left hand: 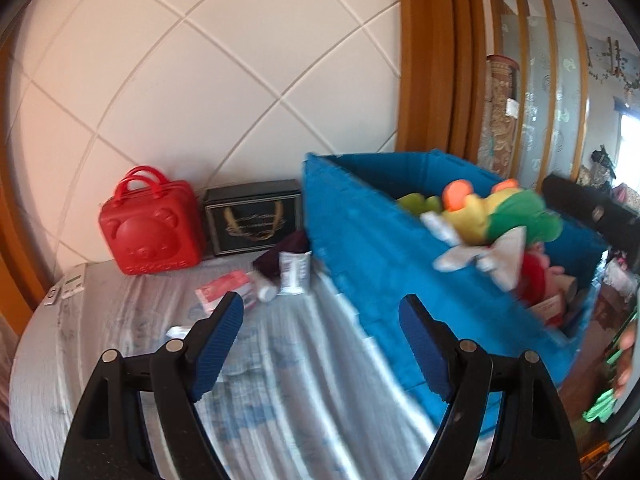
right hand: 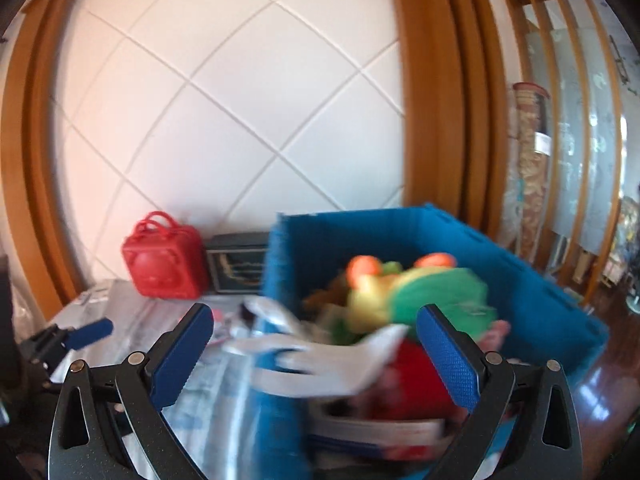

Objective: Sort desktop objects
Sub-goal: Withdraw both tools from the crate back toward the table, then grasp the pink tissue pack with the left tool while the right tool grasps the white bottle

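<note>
A blue storage box point(left hand: 372, 240) stands on the grey-covered table point(left hand: 120, 360), also in the right wrist view point(right hand: 540, 296). A green and yellow plush toy point(left hand: 508, 216) with white parts lies over its rim, blurred in the right wrist view point(right hand: 424, 300). My left gripper point(left hand: 320, 340) is open and empty above the cloth beside the box. My right gripper point(right hand: 316, 352) is open over the box, with the toy between and beyond its fingers. Small packets point(left hand: 296, 272), a red packet point(left hand: 224, 288) and a dark cloth point(left hand: 280, 256) lie on the table.
A red bear-faced case point(left hand: 152, 228) and a black gift box point(left hand: 256, 216) stand against the white tiled wall. A remote point(left hand: 74, 280) lies at the table's left edge. Wooden door frames and a screen are at the right. The left gripper's finger point(right hand: 88, 332) shows in the right wrist view.
</note>
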Motion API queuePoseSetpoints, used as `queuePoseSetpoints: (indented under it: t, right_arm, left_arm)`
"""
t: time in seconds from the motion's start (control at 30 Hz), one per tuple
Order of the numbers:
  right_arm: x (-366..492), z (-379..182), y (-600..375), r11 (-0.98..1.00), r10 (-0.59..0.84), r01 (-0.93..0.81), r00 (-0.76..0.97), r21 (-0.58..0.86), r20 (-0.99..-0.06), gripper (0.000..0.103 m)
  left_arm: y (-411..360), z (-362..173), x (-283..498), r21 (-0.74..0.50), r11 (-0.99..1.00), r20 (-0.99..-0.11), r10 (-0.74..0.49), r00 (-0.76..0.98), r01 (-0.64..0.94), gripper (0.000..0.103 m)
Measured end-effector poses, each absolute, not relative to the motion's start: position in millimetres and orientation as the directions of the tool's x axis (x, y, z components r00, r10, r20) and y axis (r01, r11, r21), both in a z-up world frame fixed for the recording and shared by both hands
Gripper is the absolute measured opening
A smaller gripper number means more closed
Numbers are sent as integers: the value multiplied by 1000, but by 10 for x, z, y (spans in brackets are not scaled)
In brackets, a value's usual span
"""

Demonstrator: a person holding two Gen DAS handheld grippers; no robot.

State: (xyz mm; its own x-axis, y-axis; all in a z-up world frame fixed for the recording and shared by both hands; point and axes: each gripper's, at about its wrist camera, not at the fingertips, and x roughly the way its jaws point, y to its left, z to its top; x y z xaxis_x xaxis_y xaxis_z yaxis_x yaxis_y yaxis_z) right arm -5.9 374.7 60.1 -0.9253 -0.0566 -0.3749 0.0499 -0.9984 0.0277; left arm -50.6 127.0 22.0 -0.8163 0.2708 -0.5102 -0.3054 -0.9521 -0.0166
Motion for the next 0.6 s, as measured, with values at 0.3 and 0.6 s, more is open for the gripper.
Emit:
queuePoseSetpoints:
  t: [0.3, 0.6]
  right_arm:
    - [-330, 368, 2572, -993, -118, 116, -910, 30, -396, 103]
    - [-1223, -406, 2043, -983, -177, 170, -803, 67, -569, 103]
  left_arm:
    - [76, -302, -1024, -7, -979, -631, 164, -758, -205, 80]
    - [-398, -848, -1759, -42, -987, -692, 143, -708, -158, 80]
